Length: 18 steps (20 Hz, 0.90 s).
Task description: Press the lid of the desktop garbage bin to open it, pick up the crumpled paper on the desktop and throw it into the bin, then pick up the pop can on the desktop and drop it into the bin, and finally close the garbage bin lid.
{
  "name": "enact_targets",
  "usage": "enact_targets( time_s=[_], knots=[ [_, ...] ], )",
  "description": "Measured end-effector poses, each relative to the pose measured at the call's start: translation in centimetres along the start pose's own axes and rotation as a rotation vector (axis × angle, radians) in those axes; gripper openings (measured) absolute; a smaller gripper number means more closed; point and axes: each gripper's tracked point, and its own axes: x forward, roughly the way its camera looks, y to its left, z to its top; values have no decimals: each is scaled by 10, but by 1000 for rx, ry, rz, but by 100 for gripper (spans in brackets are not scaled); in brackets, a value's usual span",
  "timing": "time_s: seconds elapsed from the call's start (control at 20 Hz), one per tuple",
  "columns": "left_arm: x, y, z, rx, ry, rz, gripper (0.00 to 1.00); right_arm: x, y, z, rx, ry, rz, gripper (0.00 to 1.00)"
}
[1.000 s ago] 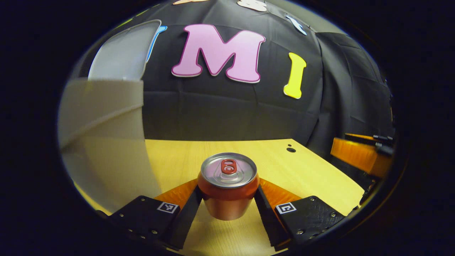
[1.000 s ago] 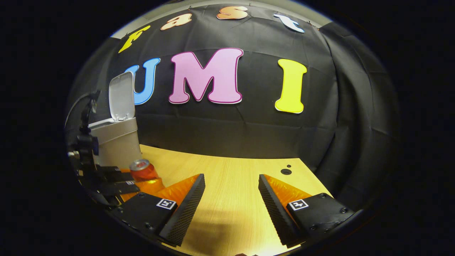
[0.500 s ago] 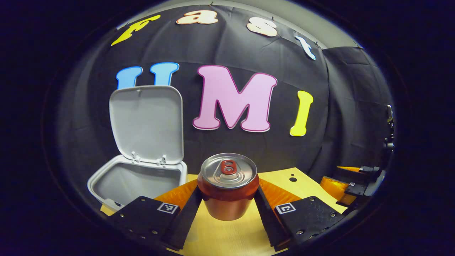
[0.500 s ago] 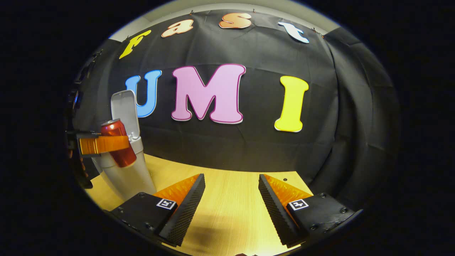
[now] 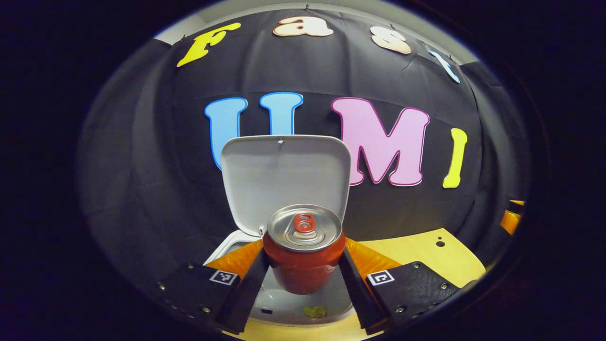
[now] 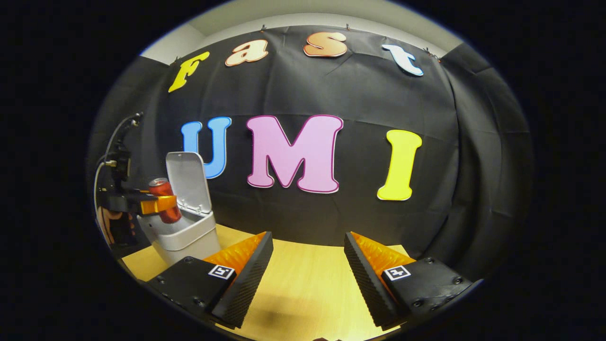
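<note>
My left gripper (image 5: pixel 303 279) is shut on the red pop can (image 5: pixel 303 251), held upright in the air right over the mouth of the grey garbage bin (image 5: pixel 289 310). The bin's lid (image 5: pixel 284 175) stands open behind the can. A small yellowish scrap (image 5: pixel 315 311) lies inside the bin; I cannot tell if it is the crumpled paper. In the right gripper view the can (image 6: pixel 164 194) hangs above the bin (image 6: pixel 182 234), with its raised lid (image 6: pixel 188 182), at the far left, held by the left gripper (image 6: pixel 156 204). My right gripper (image 6: pixel 307 265) is open over the wooden table (image 6: pixel 303 293), holding nothing.
The black cloth wall rises close behind the bin. A person's hand (image 6: pixel 111 225) grips the left gripper's handle at the far left. Two small dark holes (image 5: pixel 441 243) mark the tabletop to the right of the bin.
The left gripper has lifted the can off the table and carried it left to above the open bin. The right gripper has pulled back a little and stays open.
</note>
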Motion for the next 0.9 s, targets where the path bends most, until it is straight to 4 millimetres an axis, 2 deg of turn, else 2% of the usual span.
enact_targets(
  time_s=[0.15, 0.4, 0.8, 0.9],
  knots=[
    [5, 9, -12, -3, 38, 0, 84, -16, 9, -3, -1, 30, 17, 98],
    [9, 19, -20, 24, 63, 19, 85, -37, 11, -1, -3, 42, 8, 98],
    [12, 31, -18, 46, 37, 52, 87, -49, 4, 3, 2, 34, -25, 98],
    [10, 25, -17, 55, 43, 36, 87, -50, 2, 5, 2, 28, -35, 98]
  ],
)
